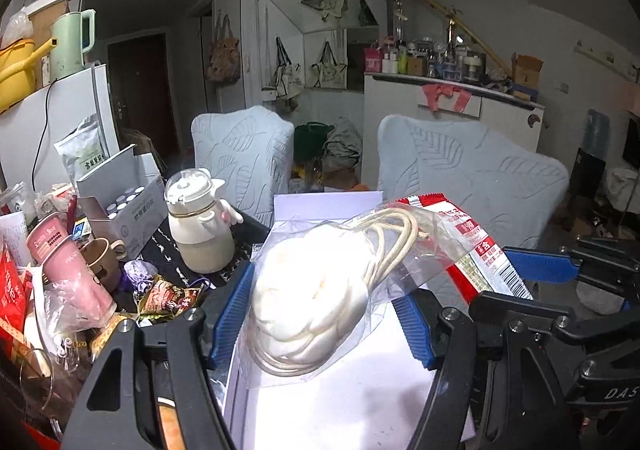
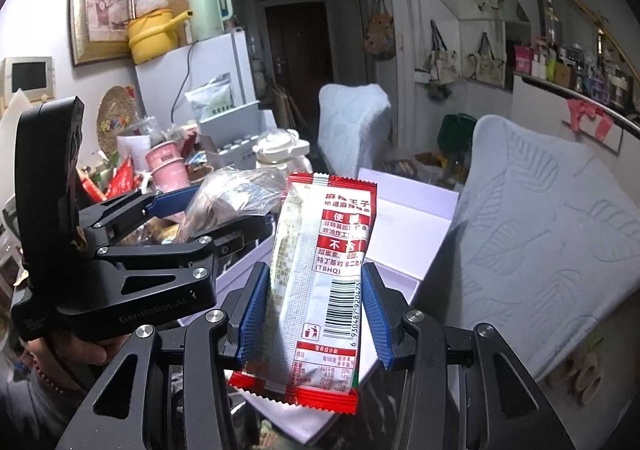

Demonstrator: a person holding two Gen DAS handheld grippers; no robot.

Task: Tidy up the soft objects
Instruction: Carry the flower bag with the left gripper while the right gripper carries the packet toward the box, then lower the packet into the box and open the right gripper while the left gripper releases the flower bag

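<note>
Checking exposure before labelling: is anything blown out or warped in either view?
Left wrist view: the white bundle in the clear bag and the white box are overexposed; fisheye bends the room edges. Right wrist view: the red snack packet is sharp, its print legible.

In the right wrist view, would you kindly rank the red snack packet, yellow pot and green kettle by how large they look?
1. red snack packet, though it is nearest the camera
2. yellow pot
3. green kettle, close to the pot, so unsure

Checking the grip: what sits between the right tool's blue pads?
A red-and-silver snack packet, upright and clamped between the pads, seen in the right wrist view.
</note>
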